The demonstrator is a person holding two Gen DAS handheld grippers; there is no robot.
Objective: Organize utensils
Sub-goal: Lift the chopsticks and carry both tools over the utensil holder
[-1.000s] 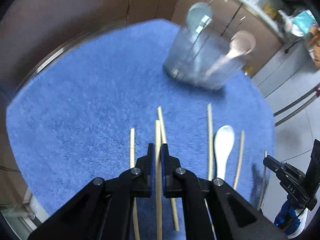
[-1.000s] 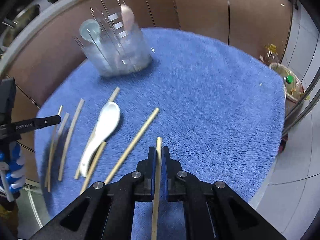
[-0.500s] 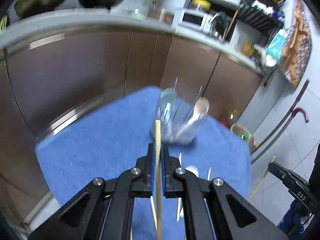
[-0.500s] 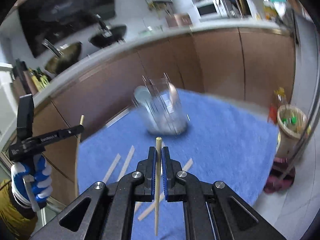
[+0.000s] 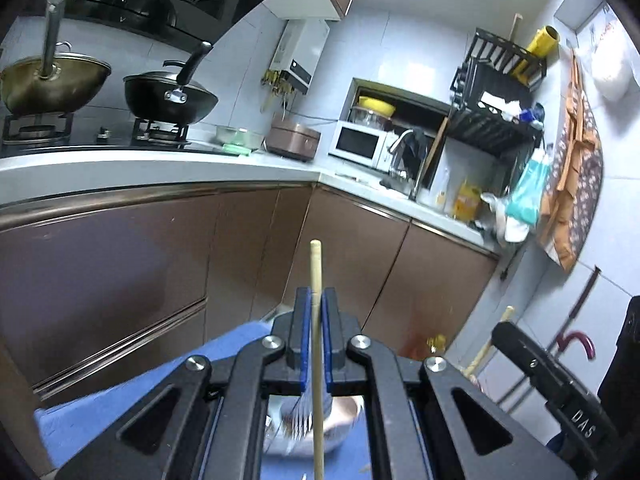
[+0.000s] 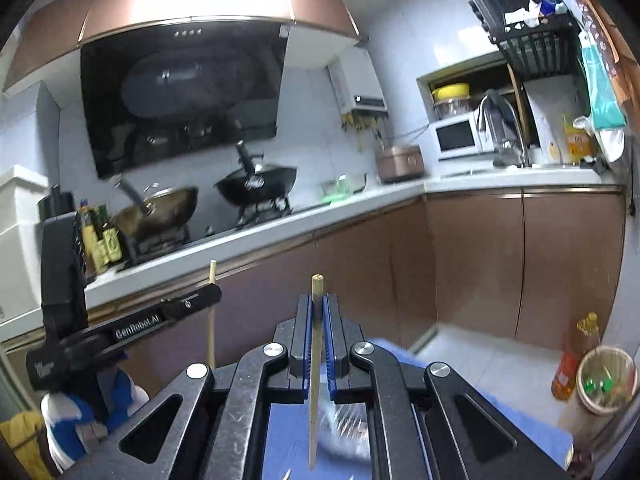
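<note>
Two views look out along hand-held claws raised well above a table, facing a kitchen counter.

In the left wrist view, the left claw has its blue pads together, clamped on a pale wooden chopstick. The stick runs straight along the claw, its tip poking out past the fingertips and its lower end cut off by the bottom edge of the view. Below and behind the fingers, through the gap in the claw's frame, a clear utensil holder shows only in part and blurred; what stands inside it cannot be made out. It sits on a blue towel, mostly hidden by the claw's black arms. To the right, the right claw's body enters the view, with a second stick just visible behind it.

In the right wrist view, the right claw is likewise closed on its own chopstick, whose tip rises above the fingertips while the lower end hangs free under the claw. A blurred sliver of the holder and the towel lie beneath. To the left, a gloved hand holds the left claw with its chopstick upright.
</note>
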